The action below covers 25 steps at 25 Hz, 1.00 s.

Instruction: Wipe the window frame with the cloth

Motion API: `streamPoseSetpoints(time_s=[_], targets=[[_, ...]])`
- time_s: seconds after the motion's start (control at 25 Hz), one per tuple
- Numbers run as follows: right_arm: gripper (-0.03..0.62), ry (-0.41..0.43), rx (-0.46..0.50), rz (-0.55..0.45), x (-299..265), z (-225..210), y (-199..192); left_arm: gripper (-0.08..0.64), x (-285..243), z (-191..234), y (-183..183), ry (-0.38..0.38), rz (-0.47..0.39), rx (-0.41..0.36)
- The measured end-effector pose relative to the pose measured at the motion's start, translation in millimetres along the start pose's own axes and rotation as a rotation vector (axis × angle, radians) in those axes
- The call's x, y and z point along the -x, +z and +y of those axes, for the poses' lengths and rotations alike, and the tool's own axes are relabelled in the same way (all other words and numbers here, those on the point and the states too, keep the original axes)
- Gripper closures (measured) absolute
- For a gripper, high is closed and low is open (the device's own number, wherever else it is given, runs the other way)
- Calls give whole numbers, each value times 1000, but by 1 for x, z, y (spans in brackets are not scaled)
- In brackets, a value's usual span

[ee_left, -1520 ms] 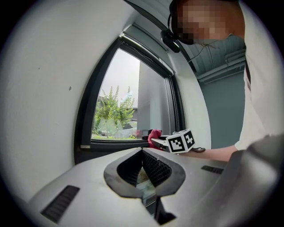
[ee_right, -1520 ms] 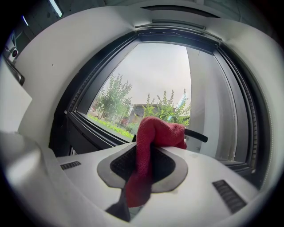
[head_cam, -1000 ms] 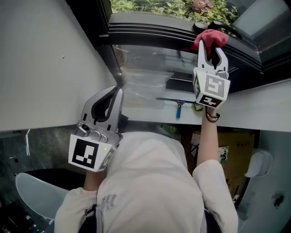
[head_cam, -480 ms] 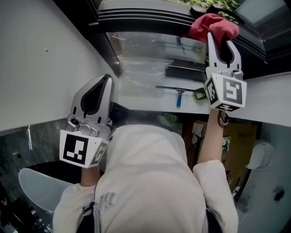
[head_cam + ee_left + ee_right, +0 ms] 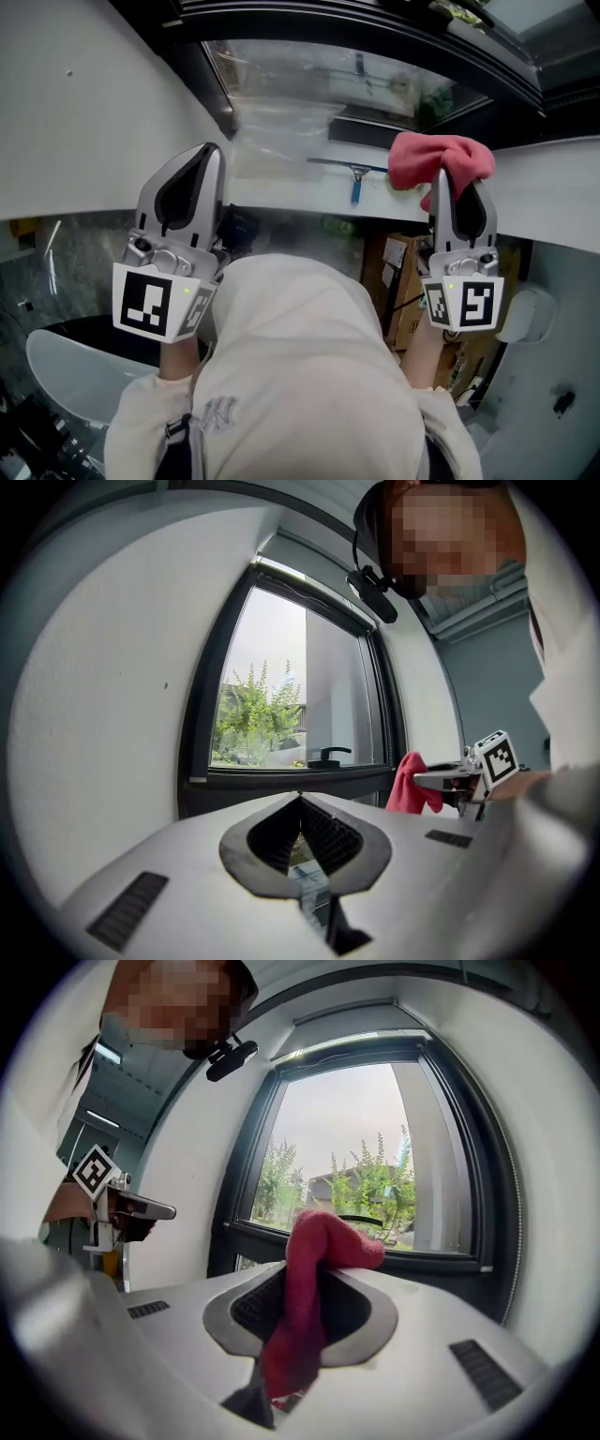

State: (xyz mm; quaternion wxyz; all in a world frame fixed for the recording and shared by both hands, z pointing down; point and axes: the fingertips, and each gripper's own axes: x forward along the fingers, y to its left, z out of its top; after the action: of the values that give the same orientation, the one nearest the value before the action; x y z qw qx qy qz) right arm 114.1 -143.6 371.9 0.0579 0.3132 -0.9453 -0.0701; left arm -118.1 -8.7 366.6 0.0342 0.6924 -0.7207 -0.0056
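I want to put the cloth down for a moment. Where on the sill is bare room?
The sill is bare right of the cloth, between the dark frame and its near edge. The middle is crowded: a squeegee lies there, and clear plastic fills the left corner.

I make out a white sill [image 5: 291,195] under the glass — a blue-handled squeegee [image 5: 356,174] lies flat on it. Crumpled clear plastic [image 5: 281,139] sits just beside.
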Motion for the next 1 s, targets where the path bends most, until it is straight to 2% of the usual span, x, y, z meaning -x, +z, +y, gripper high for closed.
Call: streamPoseSetpoints(time_s=[0.16, 0.28, 0.6, 0.8, 1.0], targets=[[500, 14, -33, 38, 46, 8, -14, 552, 18, -35, -3, 0, 10, -3], [500, 30, -24, 57, 87, 12, -21, 552, 37, -75, -7, -15, 16, -1], [500, 57, -62, 114, 195, 25, -56, 552, 107, -163, -28, -22, 41, 12], [500, 83, -83, 124, 234, 38, -62, 552, 146, -183, -31, 23, 42, 17], [500, 103, -88, 129, 249, 51, -61, 552, 170, -181, -25, 66, 36, 1]])
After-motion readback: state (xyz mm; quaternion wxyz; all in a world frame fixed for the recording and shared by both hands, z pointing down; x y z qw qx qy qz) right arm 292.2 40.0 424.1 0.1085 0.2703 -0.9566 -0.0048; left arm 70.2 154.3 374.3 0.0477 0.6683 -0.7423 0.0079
